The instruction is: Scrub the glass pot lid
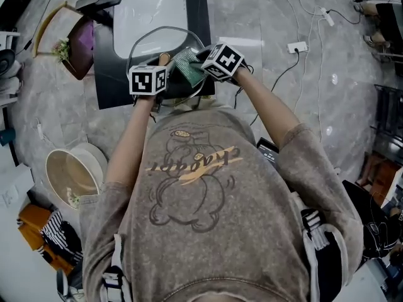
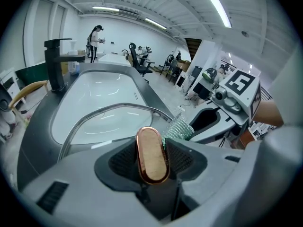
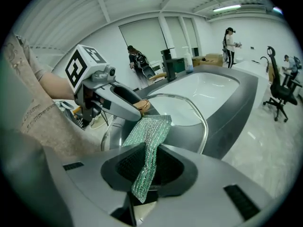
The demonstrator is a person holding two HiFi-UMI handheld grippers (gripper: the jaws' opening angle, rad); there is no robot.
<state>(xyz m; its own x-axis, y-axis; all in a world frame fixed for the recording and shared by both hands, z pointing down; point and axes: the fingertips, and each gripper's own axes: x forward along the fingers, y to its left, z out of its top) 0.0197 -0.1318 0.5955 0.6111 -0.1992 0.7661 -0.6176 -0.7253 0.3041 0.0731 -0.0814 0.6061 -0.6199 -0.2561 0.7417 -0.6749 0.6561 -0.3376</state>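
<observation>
The glass pot lid (image 1: pixel 165 38) is held over the near end of the white sink (image 1: pixel 148 11), with its metal rim (image 2: pixel 102 111) showing ahead of the jaws. My left gripper (image 2: pixel 152 155) is shut on the lid's copper-coloured knob (image 2: pixel 152 154). My right gripper (image 3: pixel 147 167) is shut on a green scrubbing cloth (image 3: pixel 147 145), whose free end lies against the lid (image 3: pixel 187 109) beside the knob (image 3: pixel 140 106). In the head view the two grippers, left (image 1: pixel 157 82) and right (image 1: pixel 211 65), sit close together, and the cloth (image 1: pixel 187 67) lies between them.
A black faucet (image 2: pixel 57 63) stands at the sink's far end. The sink sits in a dark counter (image 1: pixel 104 74) on a marble floor. A round beige basin (image 1: pixel 75 172) lies on the floor at the left, and cables (image 1: pixel 296 49) run at the right. People work in the background.
</observation>
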